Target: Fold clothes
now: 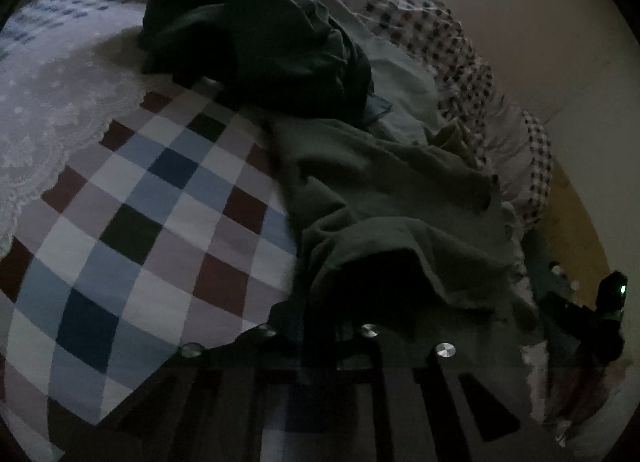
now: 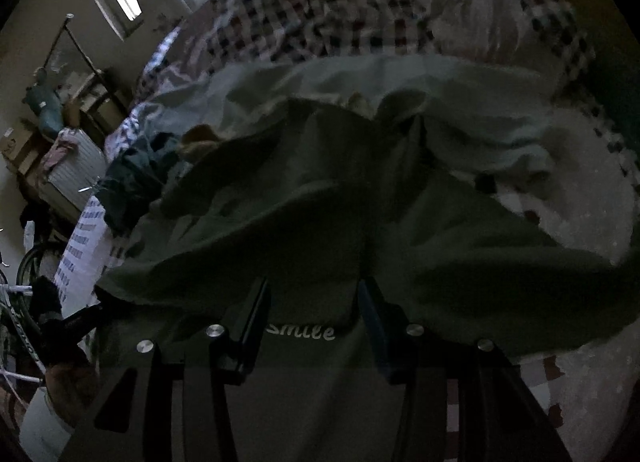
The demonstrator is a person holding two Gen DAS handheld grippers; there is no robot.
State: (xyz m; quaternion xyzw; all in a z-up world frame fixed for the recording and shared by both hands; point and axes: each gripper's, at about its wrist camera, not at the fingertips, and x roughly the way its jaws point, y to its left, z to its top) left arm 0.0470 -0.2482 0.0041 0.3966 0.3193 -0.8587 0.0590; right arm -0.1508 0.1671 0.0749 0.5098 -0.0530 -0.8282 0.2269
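An olive-green garment [image 1: 400, 190] lies crumpled across the bed's right side, and its near edge drapes over my left gripper [image 1: 360, 294]. The jaws there stand close together under the fabric, shut on the cloth. In the right wrist view the same garment [image 2: 280, 222] fills the middle, with white "smile" lettering [image 2: 302, 332] between the fingers. My right gripper [image 2: 312, 302] is open, its fingers wide apart on either side of the cloth. A dark green garment [image 1: 256, 34] is heaped farther up the bed, with a pale blue one [image 1: 404, 90] beside it.
The bed has a large-check sheet [image 1: 160, 198], a white lace cloth [image 1: 52, 102] at left and a small-check duvet [image 2: 360, 10] bunched along the far side. Beyond the bed's left edge stand a radiator [image 2: 76, 178], a bicycle [image 2: 24, 294] and clutter. The room is dim.
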